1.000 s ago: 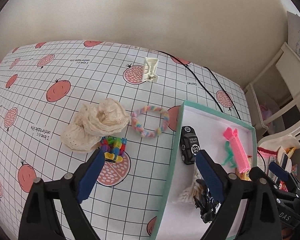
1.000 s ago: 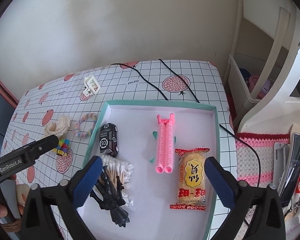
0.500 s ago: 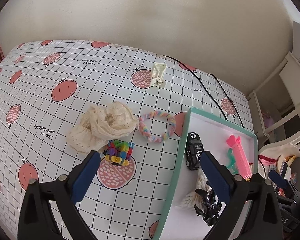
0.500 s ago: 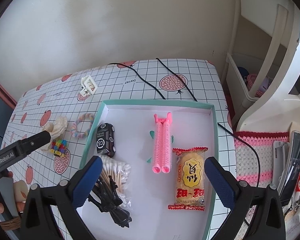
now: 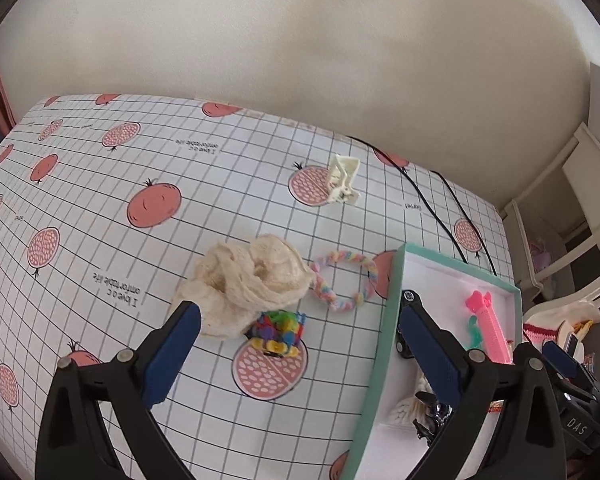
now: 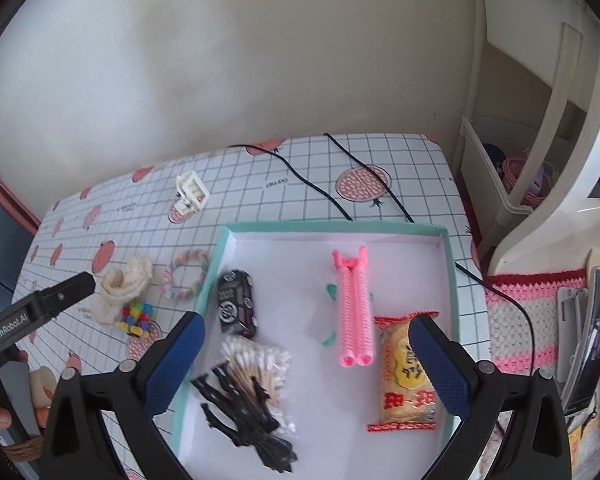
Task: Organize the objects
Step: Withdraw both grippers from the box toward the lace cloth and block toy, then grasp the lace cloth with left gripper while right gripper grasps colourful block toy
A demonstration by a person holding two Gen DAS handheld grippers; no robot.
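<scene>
Left gripper [image 5: 296, 344] is hanging wide apart, empty, over the multicoloured plastic bead cluster [image 5: 278, 330]: light, probably rigid; pinching across its sides looks best. Right gripper [image 6: 306, 354] is hovering apart too, empty.

Teal box [image 6: 446, 264] holding items, scrunchie [image 5: 252, 284] outside

Scrunchie [image 5: 248, 284], braided ring [image 5: 344, 280] and bead toy [image 5: 278, 330] lie left of the tray [image 5: 374, 364].
</scene>
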